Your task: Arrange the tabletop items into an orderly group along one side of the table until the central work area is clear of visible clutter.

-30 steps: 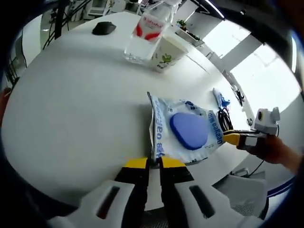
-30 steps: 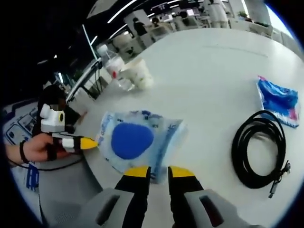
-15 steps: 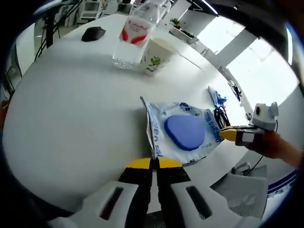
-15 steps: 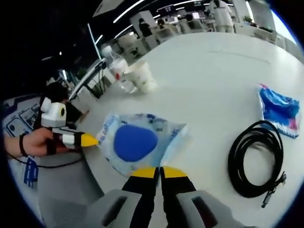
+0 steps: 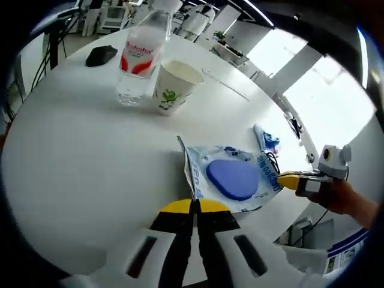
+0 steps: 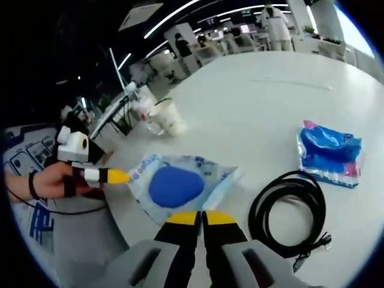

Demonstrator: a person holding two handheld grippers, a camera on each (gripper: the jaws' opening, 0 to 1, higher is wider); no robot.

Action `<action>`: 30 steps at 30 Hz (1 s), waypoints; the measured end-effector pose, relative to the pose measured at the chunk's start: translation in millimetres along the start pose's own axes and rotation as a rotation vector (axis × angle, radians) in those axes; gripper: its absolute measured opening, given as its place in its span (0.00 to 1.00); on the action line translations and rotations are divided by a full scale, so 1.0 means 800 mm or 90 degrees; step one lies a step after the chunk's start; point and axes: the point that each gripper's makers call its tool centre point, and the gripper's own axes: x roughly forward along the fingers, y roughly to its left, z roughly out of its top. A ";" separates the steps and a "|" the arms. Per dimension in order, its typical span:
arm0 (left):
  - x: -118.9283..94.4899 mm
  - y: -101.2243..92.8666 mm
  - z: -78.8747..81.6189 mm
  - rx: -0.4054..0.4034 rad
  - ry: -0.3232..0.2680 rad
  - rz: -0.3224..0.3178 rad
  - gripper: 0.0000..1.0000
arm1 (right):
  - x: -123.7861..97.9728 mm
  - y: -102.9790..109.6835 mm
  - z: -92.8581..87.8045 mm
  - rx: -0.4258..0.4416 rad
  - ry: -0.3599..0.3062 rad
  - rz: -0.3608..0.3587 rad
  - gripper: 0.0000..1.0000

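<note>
A clear plastic packet (image 5: 231, 177) with a blue oval pad inside lies near the round white table's edge (image 5: 72, 198). My left gripper (image 5: 193, 207) is shut on the packet's near edge. Across it, my right gripper (image 5: 288, 179), held by a hand, pinches the opposite edge. In the right gripper view the same packet (image 6: 177, 186) sits just ahead of my right gripper (image 6: 201, 217), whose yellow tips are shut on its rim. My left gripper (image 6: 117, 176) grips the packet's far left corner there.
A water bottle (image 5: 138, 57) and a paper cup (image 5: 174, 87) stand together farther in, with a black mouse (image 5: 101, 55) beyond. A coiled black cable (image 6: 288, 210) and a blue wrapped pack (image 6: 330, 150) lie to the right. People and desks fill the background.
Both grippers were open around the packet's edges 1.0 s ago and have since shut on them. Both cameras have shifted, so bottle and cup sit lower in the left gripper view.
</note>
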 end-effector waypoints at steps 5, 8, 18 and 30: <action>0.001 -0.011 0.011 -0.024 -0.039 0.013 0.00 | -0.005 -0.006 0.006 -0.003 -0.008 0.009 0.00; -0.001 -0.015 0.024 -0.059 -0.078 0.019 0.00 | -0.006 -0.004 0.007 -0.017 -0.007 0.018 0.00; 0.013 -0.033 0.028 -0.062 -0.075 0.001 0.00 | -0.018 -0.013 0.019 -0.001 -0.032 -0.017 0.00; 0.043 -0.026 0.073 -0.088 -0.074 -0.031 0.00 | -0.012 -0.024 0.046 0.041 -0.067 -0.052 0.00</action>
